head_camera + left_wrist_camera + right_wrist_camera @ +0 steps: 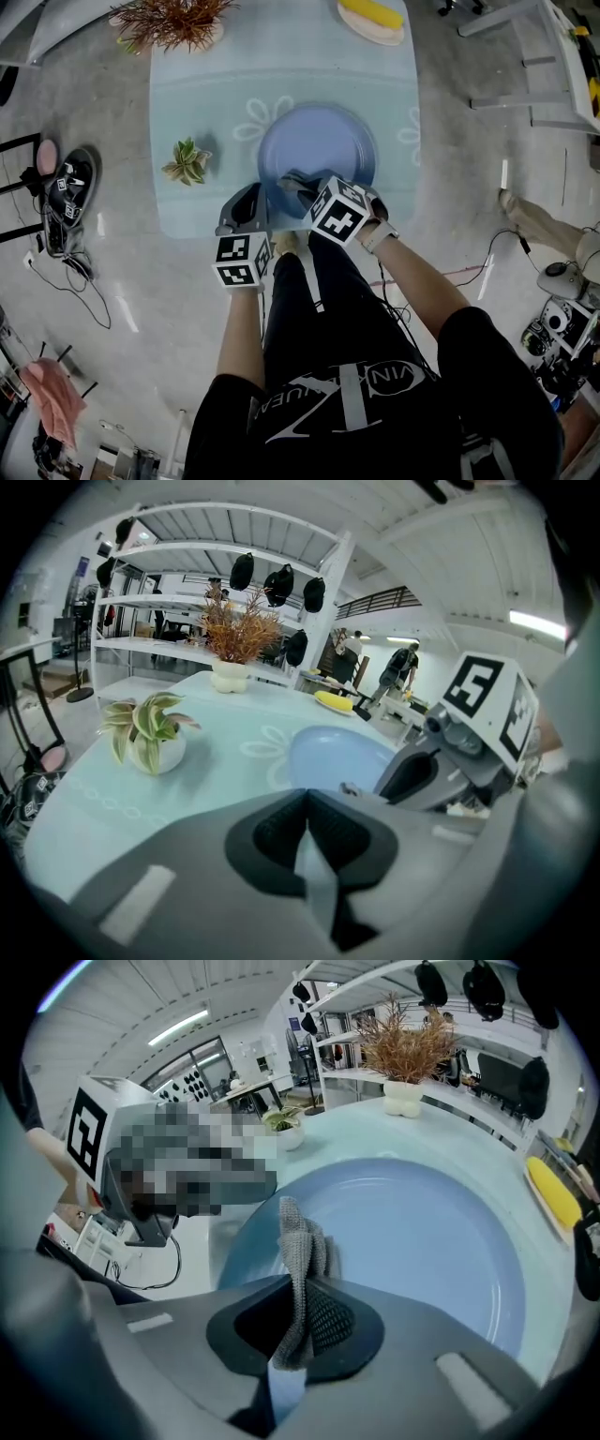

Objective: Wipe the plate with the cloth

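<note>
A round blue plate point(319, 141) lies on the table's pale blue cloth cover point(197, 103), near the front edge. My right gripper point(298, 183) is shut on a grey knitted cloth point(302, 1251) and hangs over the plate's near rim; the plate point(422, 1232) fills the right gripper view beyond the cloth. My left gripper point(255, 197) sits just left of it, beside the plate's near-left edge. In the left gripper view its pads point(281, 827) are pressed together with nothing between them, and the plate point(337, 757) lies ahead to the right.
A small potted plant point(189, 161) stands left of the plate. A vase of dried twigs point(173, 21) is at the far left corner and a dish with a yellow item point(372, 19) at the far right. White racks point(534, 66) stand to the right.
</note>
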The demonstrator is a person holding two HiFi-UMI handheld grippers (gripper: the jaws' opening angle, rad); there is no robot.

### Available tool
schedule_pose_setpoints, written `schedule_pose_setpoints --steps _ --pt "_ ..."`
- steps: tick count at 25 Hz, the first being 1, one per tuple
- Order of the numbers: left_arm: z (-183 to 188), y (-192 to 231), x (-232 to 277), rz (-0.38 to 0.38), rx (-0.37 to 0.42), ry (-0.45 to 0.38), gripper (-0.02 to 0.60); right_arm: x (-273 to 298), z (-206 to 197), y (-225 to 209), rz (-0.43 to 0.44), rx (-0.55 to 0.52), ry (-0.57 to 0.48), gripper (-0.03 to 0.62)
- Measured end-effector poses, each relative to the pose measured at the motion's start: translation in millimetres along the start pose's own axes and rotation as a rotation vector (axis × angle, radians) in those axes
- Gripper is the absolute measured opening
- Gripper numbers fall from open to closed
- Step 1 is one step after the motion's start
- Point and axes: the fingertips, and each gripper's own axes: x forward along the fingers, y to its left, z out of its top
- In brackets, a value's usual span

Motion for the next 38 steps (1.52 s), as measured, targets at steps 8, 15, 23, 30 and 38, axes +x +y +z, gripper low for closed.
schedule_pose_setpoints --steps 8,15,23,30,38 --pt "1.5 -1.7 0.3 -0.008 0.0 0.003 0.0 9.2 38.3 -27.0 -0.014 0.005 -0.064 0.026" --pt "0.9 -0.6 0.7 -0.013 0.001 0.003 0.0 1.9 44.2 -78.3 -0.11 0.031 -0.073 0.026" --pt "-0.3 -1.6 0.9 -0.017 0.007 0.003 0.0 -20.1 9.2 -116.0 -0.233 0.089 -0.041 0.026" --pt "0.1 -2.2 -0.4 -0.02 0.011 0.004 0.0 -32.9 -24.5 -103.6 -0.31 -0.008 0.055 0.026" --pt "-0.2 -1.2 0.2 -0.025 0.008 0.001 0.0 -27.2 -40.1 -49.8 -0.182 0.001 0.061 0.026"
